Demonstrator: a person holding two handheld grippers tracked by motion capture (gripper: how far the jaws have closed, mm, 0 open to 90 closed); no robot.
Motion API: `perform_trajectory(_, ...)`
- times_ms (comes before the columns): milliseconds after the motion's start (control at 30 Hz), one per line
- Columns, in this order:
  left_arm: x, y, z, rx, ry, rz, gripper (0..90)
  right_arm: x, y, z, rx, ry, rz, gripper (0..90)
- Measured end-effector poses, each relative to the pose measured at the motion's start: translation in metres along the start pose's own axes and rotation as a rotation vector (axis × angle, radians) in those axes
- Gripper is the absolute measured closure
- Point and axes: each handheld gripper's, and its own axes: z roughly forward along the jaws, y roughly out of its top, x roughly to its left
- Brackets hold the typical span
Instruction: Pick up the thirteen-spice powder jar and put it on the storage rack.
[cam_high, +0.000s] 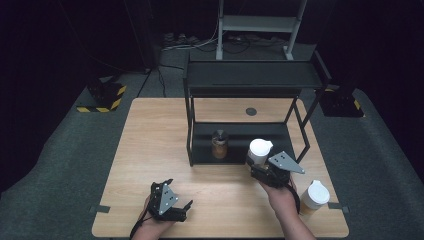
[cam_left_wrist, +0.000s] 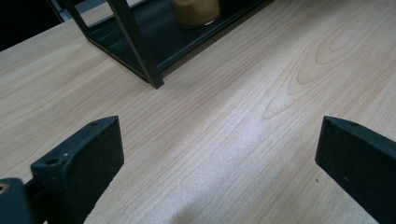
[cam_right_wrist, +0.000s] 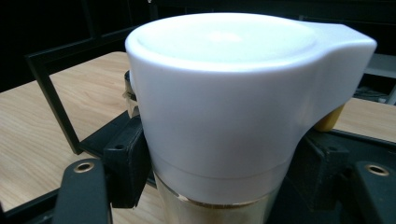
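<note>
My right gripper is shut on a white-lidded jar at the front right of the black shelf rack. In the right gripper view the jar's white spouted lid looms large between the two black jaws, with glass below it. A brown-filled jar stands on the rack's bottom shelf, and its base shows at the top of the left gripper view. My left gripper rests near the table's front edge, open, with bare wood between its fingers.
A second white-lidded jar stands on the wooden table at the front right, beside my right wrist. The rack's front left post stands ahead of the left gripper. A dark round grommet sits under the rack's back.
</note>
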Motion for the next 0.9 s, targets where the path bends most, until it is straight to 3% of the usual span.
perform_trajectory(900,0.002,-0.002,-0.001,-0.012,-0.007,-0.008,1.4,-0.002,0.009,0.035,-0.009,-0.005,0.004,30.4)
